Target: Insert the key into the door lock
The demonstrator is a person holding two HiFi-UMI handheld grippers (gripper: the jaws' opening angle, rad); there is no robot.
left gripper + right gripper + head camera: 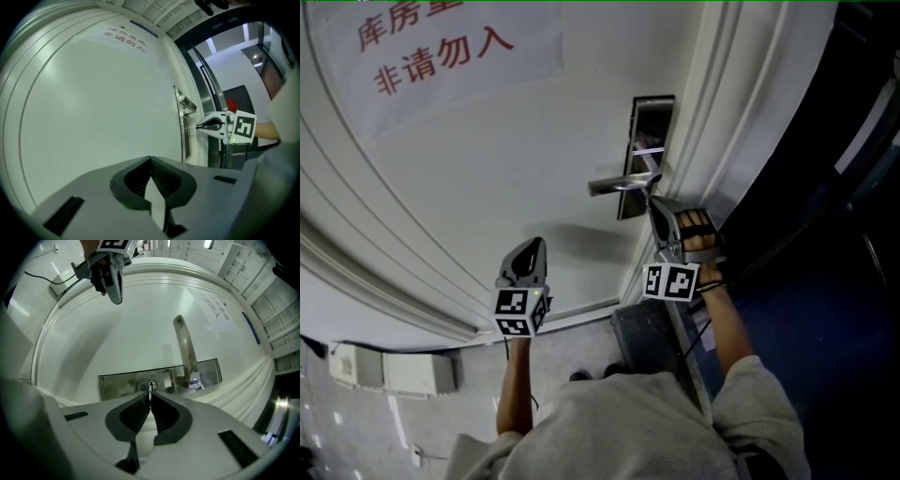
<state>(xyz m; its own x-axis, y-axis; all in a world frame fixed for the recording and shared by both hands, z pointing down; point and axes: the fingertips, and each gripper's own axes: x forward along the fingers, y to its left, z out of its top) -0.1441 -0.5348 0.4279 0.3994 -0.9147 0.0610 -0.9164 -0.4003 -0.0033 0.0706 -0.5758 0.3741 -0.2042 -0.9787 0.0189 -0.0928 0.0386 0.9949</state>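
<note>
While pinching the thin silver metal key (149,391) in the right gripper (149,400) at the keyhole (148,386) of the brushed-steel lock plate (117,385), risks bending it by twisting off-axis; holds left gripper (151,161) closed, empty.

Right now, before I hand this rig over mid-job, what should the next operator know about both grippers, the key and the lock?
Left gripper: shut, empty, facing the door, away from the lock.
Right gripper: shut on the key, aimed at the lock plate beside the door handle.
Done: key tip is at the cylinder; how deep it sits cannot be told.
Left: push the key fully in, probably keeping it square to the plate.
</note>
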